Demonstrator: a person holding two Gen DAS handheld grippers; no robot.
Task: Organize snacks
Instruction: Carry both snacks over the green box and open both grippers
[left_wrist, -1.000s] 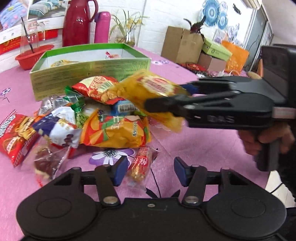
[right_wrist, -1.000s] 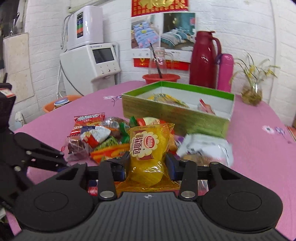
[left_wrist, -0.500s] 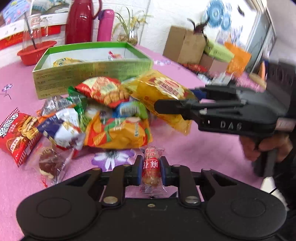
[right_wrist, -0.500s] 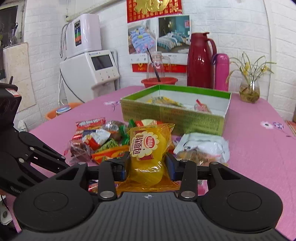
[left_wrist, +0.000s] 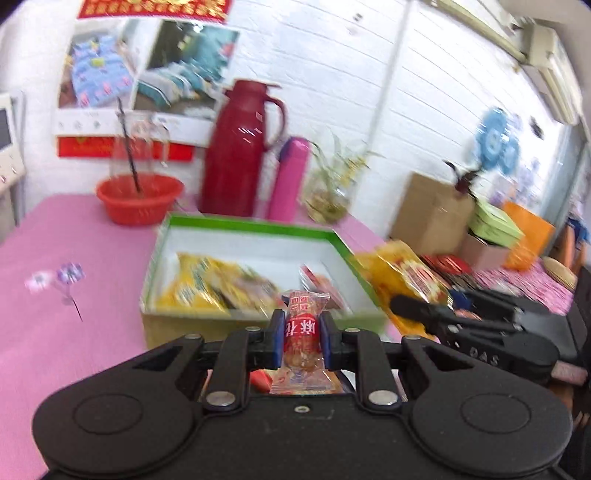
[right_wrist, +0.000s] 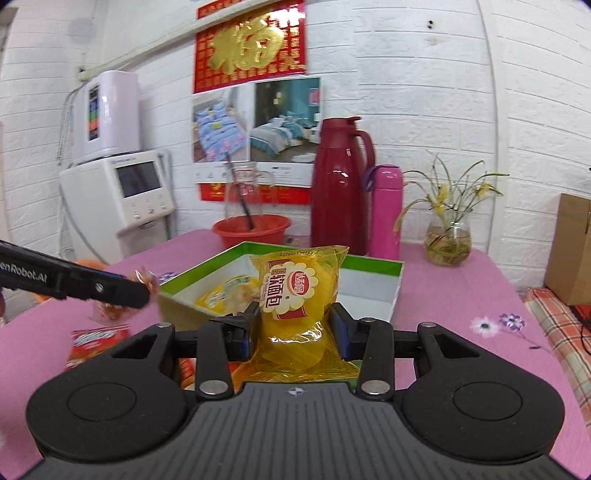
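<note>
My left gripper (left_wrist: 300, 341) is shut on a small red-wrapped snack (left_wrist: 301, 332) and holds it in front of the green-rimmed box (left_wrist: 251, 226). The box holds a yellow packet (left_wrist: 207, 284) and a small red one (left_wrist: 325, 286). My right gripper (right_wrist: 295, 328) is shut on a yellow bread bag (right_wrist: 295, 291) and holds it up before the same box (right_wrist: 373, 264). In the left wrist view the right gripper (left_wrist: 461, 325) is at the right, with the yellow bag (left_wrist: 406, 277). In the right wrist view the left gripper (right_wrist: 88, 286) is at the left.
A red thermos (right_wrist: 340, 184), a pink bottle (right_wrist: 386, 212), a red basin (right_wrist: 251, 230) and a plant vase (right_wrist: 447, 236) stand behind the box. A red snack packet (right_wrist: 96, 341) lies on the pink tablecloth (right_wrist: 461, 295). Cardboard boxes (left_wrist: 432, 210) are at the right.
My left gripper closed on the small red snack and lifted it toward the box. My right gripper rose with the yellow bag and moved closer to the box.
</note>
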